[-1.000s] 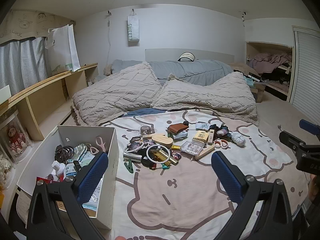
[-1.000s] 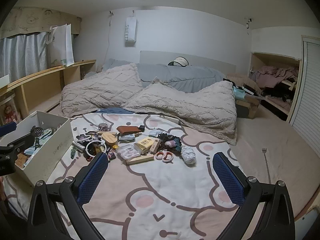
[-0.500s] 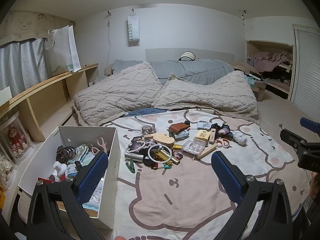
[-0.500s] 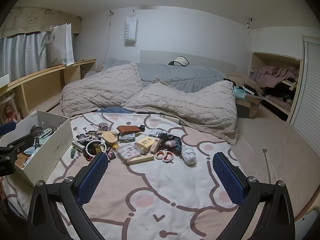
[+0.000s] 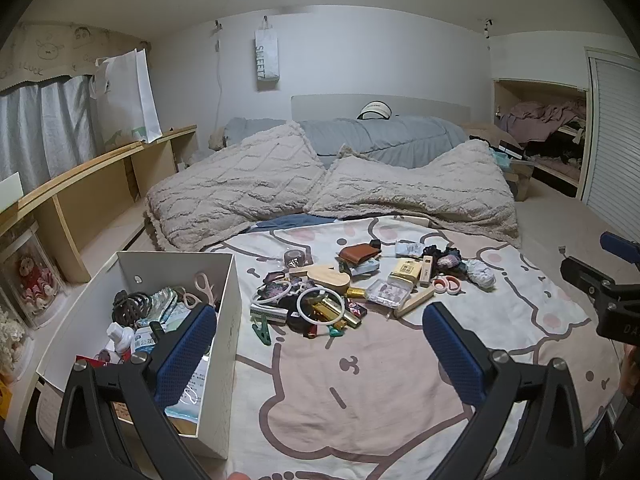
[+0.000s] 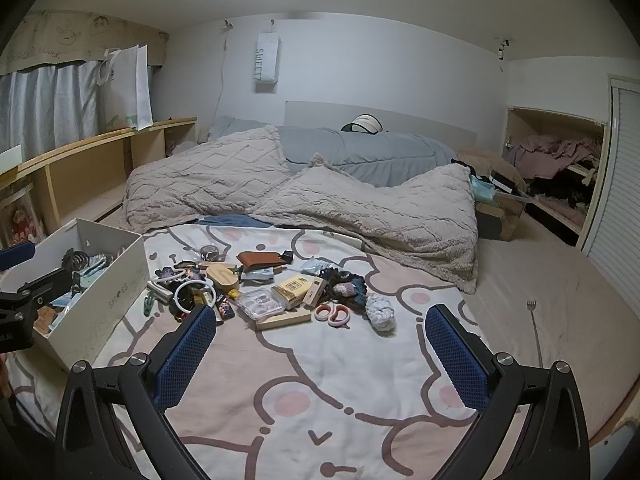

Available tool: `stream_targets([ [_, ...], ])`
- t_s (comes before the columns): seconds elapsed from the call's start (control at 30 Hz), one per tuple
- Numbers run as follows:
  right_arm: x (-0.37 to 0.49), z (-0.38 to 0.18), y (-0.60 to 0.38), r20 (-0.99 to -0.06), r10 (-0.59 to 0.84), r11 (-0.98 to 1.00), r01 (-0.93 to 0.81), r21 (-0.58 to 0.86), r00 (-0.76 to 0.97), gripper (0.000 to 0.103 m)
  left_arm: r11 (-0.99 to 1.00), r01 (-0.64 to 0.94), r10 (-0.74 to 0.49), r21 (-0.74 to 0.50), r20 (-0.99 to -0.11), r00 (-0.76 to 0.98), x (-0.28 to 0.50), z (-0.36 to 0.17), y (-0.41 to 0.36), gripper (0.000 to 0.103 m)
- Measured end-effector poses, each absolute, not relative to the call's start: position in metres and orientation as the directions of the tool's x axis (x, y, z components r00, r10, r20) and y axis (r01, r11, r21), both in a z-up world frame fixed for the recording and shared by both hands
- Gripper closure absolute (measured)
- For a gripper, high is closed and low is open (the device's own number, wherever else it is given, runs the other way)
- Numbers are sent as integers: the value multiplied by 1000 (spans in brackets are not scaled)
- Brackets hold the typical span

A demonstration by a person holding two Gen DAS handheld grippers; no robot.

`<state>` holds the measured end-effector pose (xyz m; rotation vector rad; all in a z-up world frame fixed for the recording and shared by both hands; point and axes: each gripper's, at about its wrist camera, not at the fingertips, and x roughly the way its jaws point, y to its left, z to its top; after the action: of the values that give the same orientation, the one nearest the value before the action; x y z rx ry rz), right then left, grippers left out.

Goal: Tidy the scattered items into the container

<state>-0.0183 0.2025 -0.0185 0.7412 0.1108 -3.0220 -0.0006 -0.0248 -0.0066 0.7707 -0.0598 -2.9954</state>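
the white box sits on the bed, part-filled. just right of the box lies the scattered pile, pink scissors at its right end. left gripper and right gripper hover with fingers spread, holding nothing.

Left gripper sits low in frame, fingers spread wide and empty. Right gripper matches it, blue-padded fingers wide apart, gripping nothing.
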Motion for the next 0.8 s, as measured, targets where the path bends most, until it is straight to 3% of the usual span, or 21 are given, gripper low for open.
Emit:
stream_targets([
  [0.47,-36,-21,202,-479,-11,-996,50,-69,-878,0,-997,62,-76,44,-523,-849,-35,-16,-26,0],
  [0.8,-62,-47,213,-540,3,-998,28,-49,-841,0,-1000,22,-7,-17,-596,-803,-73,-43,-30,0],
])
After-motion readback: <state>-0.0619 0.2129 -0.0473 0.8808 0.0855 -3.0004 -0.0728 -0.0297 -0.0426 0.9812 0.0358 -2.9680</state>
